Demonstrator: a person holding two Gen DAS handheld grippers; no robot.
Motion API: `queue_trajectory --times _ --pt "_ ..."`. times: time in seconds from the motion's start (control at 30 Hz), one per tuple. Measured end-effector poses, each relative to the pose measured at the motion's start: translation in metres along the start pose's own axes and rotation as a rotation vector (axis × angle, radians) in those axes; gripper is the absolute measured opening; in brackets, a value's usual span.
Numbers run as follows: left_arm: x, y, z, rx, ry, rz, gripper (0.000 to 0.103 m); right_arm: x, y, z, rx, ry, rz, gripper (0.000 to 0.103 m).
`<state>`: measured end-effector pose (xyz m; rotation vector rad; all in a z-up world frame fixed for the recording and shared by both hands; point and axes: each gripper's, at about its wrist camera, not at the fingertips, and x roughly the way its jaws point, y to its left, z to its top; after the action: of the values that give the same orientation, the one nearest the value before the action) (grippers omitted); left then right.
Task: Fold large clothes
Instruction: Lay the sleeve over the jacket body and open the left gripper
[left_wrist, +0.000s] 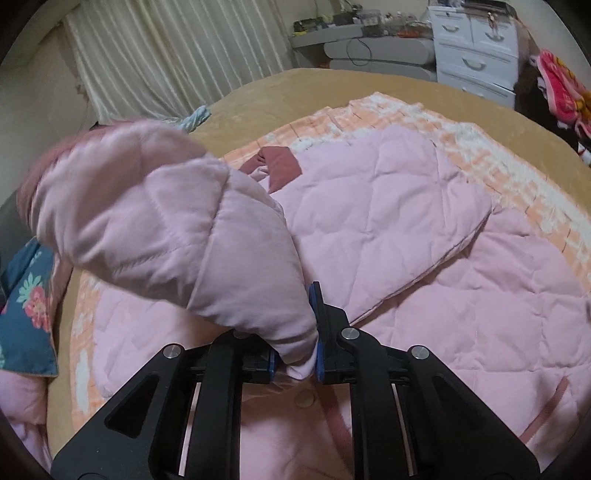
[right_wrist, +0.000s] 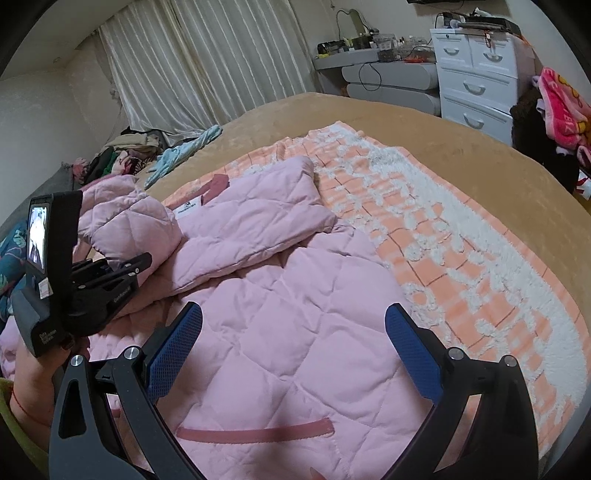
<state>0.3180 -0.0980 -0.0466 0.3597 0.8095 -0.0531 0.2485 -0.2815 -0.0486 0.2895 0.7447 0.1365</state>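
Observation:
A pink quilted jacket (right_wrist: 280, 295) lies spread on an orange-and-white blanket (right_wrist: 461, 258) on the bed; it also shows in the left wrist view (left_wrist: 406, 229). One sleeve (right_wrist: 258, 206) is folded across its body. My left gripper (left_wrist: 295, 363) is shut on the other pink sleeve (left_wrist: 166, 229) and holds it lifted above the jacket's left side; it shows at the left of the right wrist view (right_wrist: 110, 273). My right gripper (right_wrist: 293, 347) is open and empty, just above the jacket's lower body, near a dark pink pocket strip (right_wrist: 255, 430).
The tan bed cover (right_wrist: 406, 122) extends beyond the blanket. A clothes pile (right_wrist: 129, 155) and a light blue garment (right_wrist: 184, 151) lie at the far left. A white dresser (right_wrist: 476, 74) and grey desk (right_wrist: 388, 77) stand behind. A floral pillow (left_wrist: 26, 306) lies left.

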Motion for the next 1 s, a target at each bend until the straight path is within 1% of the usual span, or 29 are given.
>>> queue_trajectory --times 0.07,0.17,0.3,0.4,0.43,0.5,0.53,0.57,0.63,0.67,0.73,0.8,0.83,0.9,1.0 --pt "0.003 -0.005 0.001 0.011 -0.001 0.003 0.008 0.002 -0.003 0.001 0.007 -0.003 -0.002 0.099" --pt "0.008 -0.005 0.002 -0.007 0.006 -0.02 0.008 0.004 -0.007 0.001 0.01 -0.004 -0.002 0.099" --pt "0.011 -0.007 0.002 -0.011 0.007 -0.031 0.01 0.008 -0.011 0.0 0.019 0.003 -0.009 0.099" --pt "0.013 -0.01 0.002 0.01 0.011 -0.035 0.012 0.01 -0.013 0.001 0.023 0.004 -0.012 0.099" --pt "0.012 -0.012 0.002 0.026 0.011 -0.028 0.015 0.01 -0.014 0.001 0.024 0.004 -0.014 0.099" --pt "0.012 -0.011 0.001 0.02 0.019 -0.064 0.029 0.009 -0.015 0.002 0.029 0.0 -0.013 0.099" --pt "0.012 -0.011 0.002 0.013 0.026 -0.097 0.05 0.008 -0.016 0.002 0.03 -0.001 -0.015 0.099" --pt "0.01 -0.012 0.002 0.013 0.031 -0.125 0.059 0.008 -0.016 0.002 0.03 -0.001 -0.019 0.099" --pt "0.004 -0.016 -0.001 0.038 0.037 -0.148 0.061 0.006 -0.017 0.003 0.029 -0.005 -0.033 0.099" --pt "0.001 -0.017 -0.002 0.044 0.038 -0.169 0.068 0.005 -0.018 0.003 0.03 -0.005 -0.037 0.099" --pt "-0.007 -0.017 -0.007 0.048 0.039 -0.227 0.077 0.003 -0.018 0.005 0.034 -0.01 -0.042 0.099" --pt "-0.018 -0.013 -0.01 0.04 0.038 -0.267 0.083 0.0 -0.018 0.007 0.041 -0.012 -0.042 0.099" --pt "-0.023 -0.009 -0.011 0.031 0.035 -0.283 0.087 -0.003 -0.017 0.009 0.045 -0.018 -0.039 0.099" --pt "-0.033 0.004 -0.012 -0.004 0.025 -0.306 0.091 -0.007 -0.013 0.012 0.046 -0.022 -0.033 0.099" --pt "-0.045 0.027 -0.014 -0.066 0.02 -0.306 0.094 -0.007 -0.001 0.018 0.033 -0.013 -0.01 0.099"
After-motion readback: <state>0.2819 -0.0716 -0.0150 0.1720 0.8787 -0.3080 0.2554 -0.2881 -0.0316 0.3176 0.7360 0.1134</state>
